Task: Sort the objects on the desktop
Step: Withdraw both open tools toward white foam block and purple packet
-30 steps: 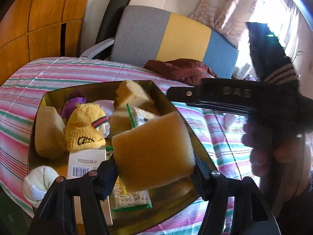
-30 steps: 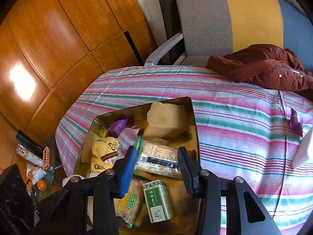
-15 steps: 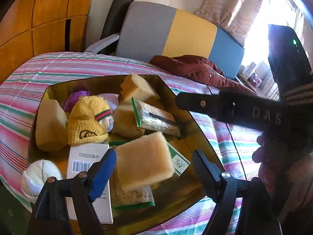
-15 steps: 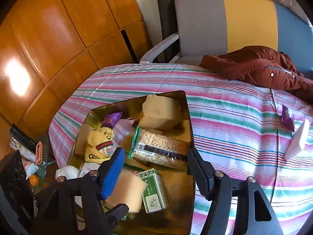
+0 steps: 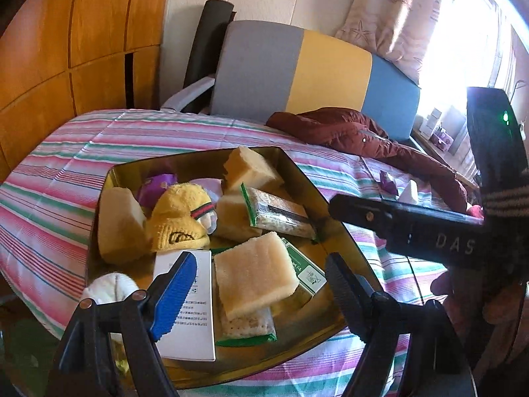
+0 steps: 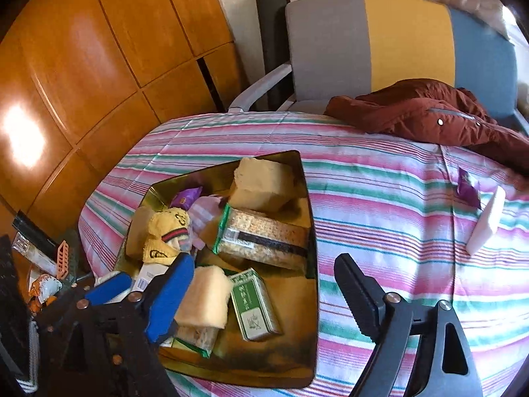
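Note:
A gold metal tray sits on the striped table. A yellow sponge lies in its near part, on a green box and a cracker pack. My left gripper is open and empty, just above and in front of that sponge. My right gripper is open and empty over the tray's near right side. A second cracker pack, further sponges and a yellow knit hat lie in the tray.
On the cloth to the right lie a white eraser-like block and a purple wrapper. A dark red jacket lies at the table's far edge before a grey, yellow and blue chair. A white booklet lies in the tray.
My left gripper opened and let go of the yellow sponge, which now lies in the tray. My right gripper opened wider and drew back from the cracker pack.

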Tool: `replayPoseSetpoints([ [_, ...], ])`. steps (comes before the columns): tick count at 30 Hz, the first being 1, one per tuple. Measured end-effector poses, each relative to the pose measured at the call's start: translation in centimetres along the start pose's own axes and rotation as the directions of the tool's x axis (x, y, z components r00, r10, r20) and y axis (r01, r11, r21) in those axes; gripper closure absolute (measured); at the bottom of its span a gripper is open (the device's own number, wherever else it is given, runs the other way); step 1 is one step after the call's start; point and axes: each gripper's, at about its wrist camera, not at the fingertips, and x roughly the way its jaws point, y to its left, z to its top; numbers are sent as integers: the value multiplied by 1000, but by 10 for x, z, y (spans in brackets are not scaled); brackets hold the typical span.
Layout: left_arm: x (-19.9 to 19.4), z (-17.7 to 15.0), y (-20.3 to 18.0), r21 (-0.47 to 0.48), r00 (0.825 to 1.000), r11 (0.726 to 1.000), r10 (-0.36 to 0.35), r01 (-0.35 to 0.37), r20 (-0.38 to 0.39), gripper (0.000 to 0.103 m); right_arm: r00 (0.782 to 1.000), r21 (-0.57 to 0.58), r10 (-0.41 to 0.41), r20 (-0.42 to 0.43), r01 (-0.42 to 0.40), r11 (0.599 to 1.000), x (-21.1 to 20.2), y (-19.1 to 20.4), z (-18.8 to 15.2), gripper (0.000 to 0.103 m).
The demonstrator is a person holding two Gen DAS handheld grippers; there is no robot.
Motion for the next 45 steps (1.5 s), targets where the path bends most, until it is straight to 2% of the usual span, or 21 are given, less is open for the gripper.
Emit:
replayPoseSetpoints([
  [8,-10,-1,-6,28,1000,999,24,-24,11,23,998,37,-56,-5,56,998,-11,-25,-20,14],
  [19,-19,-1,-22,70,1000,997,12,-13,16,23,987,161,-160,-6,158,974,-32,-93,-37,12],
  [29,-14,8,-34,79,999,996,-36,35,0,23,947,312,-321,-12,309,899,-44,-176,-22,12],
  [38,1,23,-59,123,998,991,-56,57,-14,22,923,351,-382,-54,376,858,-25,-236,9,12],
  [45,16,33,-83,161,996,983,-88,91,-30,22,911,336,-400,-100,410,848,-10,-265,14,12],
])
